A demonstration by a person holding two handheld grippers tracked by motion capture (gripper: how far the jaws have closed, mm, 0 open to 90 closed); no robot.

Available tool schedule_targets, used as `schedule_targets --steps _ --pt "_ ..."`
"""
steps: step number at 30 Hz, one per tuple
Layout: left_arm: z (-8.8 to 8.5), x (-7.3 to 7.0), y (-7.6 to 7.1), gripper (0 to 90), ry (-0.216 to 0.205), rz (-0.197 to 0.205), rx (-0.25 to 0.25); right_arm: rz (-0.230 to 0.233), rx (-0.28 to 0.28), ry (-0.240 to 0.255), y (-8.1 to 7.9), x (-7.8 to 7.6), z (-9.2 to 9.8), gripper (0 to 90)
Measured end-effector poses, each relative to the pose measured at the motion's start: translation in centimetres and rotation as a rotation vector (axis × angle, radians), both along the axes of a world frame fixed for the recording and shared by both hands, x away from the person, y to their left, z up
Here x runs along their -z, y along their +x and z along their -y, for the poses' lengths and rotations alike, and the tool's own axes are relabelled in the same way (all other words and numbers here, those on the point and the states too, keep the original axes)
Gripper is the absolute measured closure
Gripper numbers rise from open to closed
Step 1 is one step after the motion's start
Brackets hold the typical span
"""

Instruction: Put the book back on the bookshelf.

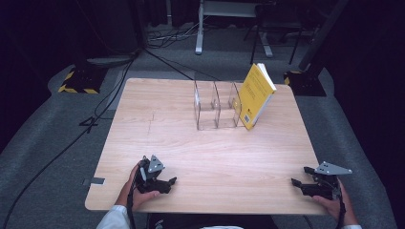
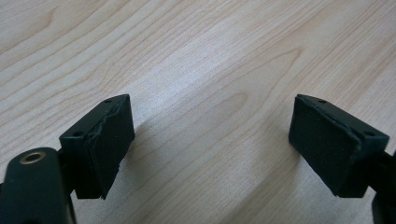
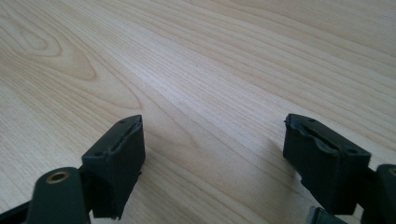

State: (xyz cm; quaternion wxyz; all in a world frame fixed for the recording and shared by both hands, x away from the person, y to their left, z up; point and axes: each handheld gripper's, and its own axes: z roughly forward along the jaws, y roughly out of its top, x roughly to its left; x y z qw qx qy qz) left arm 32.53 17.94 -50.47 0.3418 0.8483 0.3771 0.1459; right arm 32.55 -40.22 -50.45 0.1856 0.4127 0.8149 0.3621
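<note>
step: idle start, as I read it. Both grippers rest on the near edge of the table (image 1: 157,102), nothing picked up yet.
left gripper (image 1: 168,183): lower left of the high view, held in a hand, pointing toward frame centre. Jaws spread wide, nothing between them; its own view has bare wood grain between the pads (image 2: 100,144).
right gripper (image 1: 297,183): lower right of the high view, near the table's right edge, pointing left. Jaws spread too, empty; pads (image 3: 324,161) frame bare tabletop.
book (image 1: 257,94): yellow, upper centre-right of the high view, standing tilted, leaning against the right end of the clear rack.
clear rack (image 1: 216,106): transparent divider stand with slots, upper centre, slots look empty.
likely job: book into a rack slot, judging from the layout.
next move: the right gripper is the closer one. Reach up-frame, pinch the book by its free edge or spine, keep it upright, lift clear of the rack wall.
obstructions: none on the table between grippers and book. Rack wall touches the book, so a push could slide or tip either.
surroundings: cables and stand bases on the grey floor, top of frame; off the work area.
</note>
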Motion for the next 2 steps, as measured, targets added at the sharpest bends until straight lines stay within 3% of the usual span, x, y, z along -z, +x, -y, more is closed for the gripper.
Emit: schedule_targets --steps 2 --pt "0.00 0.01 0.03 14.7 -0.003 -0.002 0.001 0.001 0.001 0.000 0.00 0.00 -0.01 21.1"
